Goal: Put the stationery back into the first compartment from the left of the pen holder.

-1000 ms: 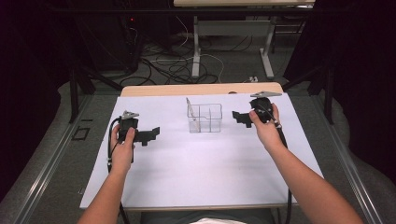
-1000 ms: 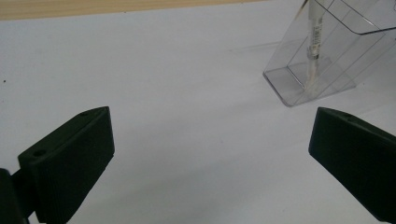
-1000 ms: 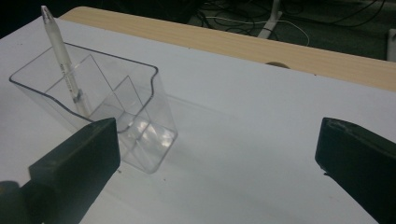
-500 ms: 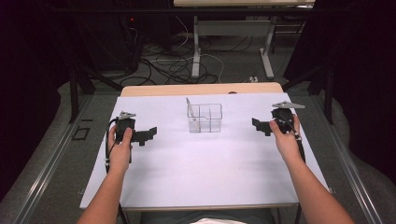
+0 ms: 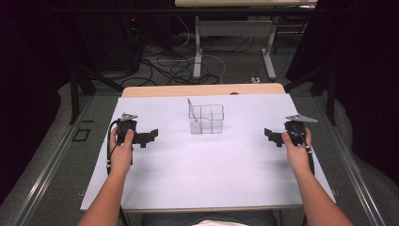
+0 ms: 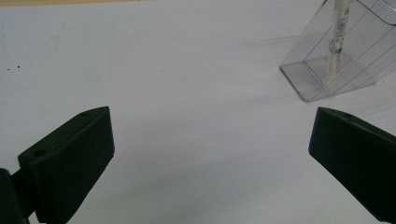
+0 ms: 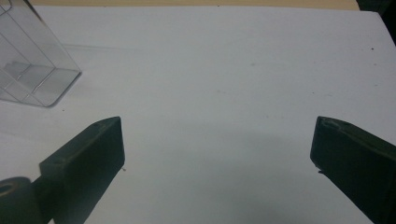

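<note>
A clear plastic organizer (image 5: 207,118) is standing upright on the white table (image 5: 202,179), toward the far middle of its surface; all positions below are being given relative to this organizer. It is divided into compartments, and a pen (image 5: 194,114) is leaning inside its left-hand compartment, tip down and top tilted to the left. In the left gripper view the pen (image 6: 337,39) is resting against the organizer's (image 6: 336,60) inner wall, with its lower end sitting on the floor of the compartment.

The left gripper (image 5: 149,135) is sitting well to the left of the organizer and slightly nearer the person, held by the left hand (image 5: 121,153). Its jaws are pointing toward the organizer and are standing wide apart with nothing between them; bare table is showing in the gap (image 6: 210,154).

The right gripper (image 5: 269,136) is sitting well to the right of the organizer, also slightly nearer the person, held by the right hand (image 5: 296,149). Its jaws are likewise standing wide apart and gripping nothing (image 7: 217,156). In the right gripper view a corner of the organizer (image 7: 32,70) is appearing at the upper left, well apart from the jaws.

Neither gripper is touching the organizer or the pen.
</note>
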`<state>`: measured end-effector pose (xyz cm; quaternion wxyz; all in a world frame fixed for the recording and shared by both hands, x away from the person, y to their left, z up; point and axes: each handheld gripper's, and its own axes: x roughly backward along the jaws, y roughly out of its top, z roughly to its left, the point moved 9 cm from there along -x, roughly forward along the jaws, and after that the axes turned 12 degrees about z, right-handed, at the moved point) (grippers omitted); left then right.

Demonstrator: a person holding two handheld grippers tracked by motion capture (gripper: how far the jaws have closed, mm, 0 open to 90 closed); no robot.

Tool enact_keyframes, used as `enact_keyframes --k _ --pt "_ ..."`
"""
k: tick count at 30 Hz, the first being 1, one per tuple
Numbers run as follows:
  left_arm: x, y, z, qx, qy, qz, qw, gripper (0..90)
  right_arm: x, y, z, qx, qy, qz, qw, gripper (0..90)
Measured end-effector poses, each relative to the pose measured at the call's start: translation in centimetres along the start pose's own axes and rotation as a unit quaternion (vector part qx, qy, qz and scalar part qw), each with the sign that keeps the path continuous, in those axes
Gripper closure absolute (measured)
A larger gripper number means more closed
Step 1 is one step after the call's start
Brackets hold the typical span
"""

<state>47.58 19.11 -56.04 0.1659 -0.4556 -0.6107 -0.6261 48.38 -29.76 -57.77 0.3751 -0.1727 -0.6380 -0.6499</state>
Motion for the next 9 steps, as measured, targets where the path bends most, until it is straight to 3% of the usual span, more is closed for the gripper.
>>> enact_keyframes --k 9 --pt "-0.39 -0.11 0.06 0.003 0.001 0.006 1.0000 0.2 -0.40 -0.39 -0.61 0.006 -0.012 0.007 0.9999 2.5"
